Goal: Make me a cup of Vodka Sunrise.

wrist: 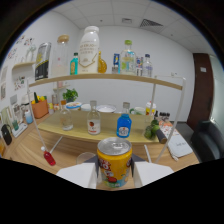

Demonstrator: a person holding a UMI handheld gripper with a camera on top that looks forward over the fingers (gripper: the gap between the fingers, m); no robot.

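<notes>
In the gripper view, your gripper (114,172) is clamping both white fingers (75,175) against a yellow drink can (114,162), which is standing upright between them with its silver top facing you. Beyond it, a clear bottle with a red label (93,119) and a blue bottle (124,122) are standing side by side on the lower wooden shelf (55,131).

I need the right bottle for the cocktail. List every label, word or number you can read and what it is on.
None reads.
Yellow metal drink can between the claw fingers: print blurred.
Tall white bottle: lettering too small.
Clear red-labelled bottle, blue bottle: unreadable.
</notes>
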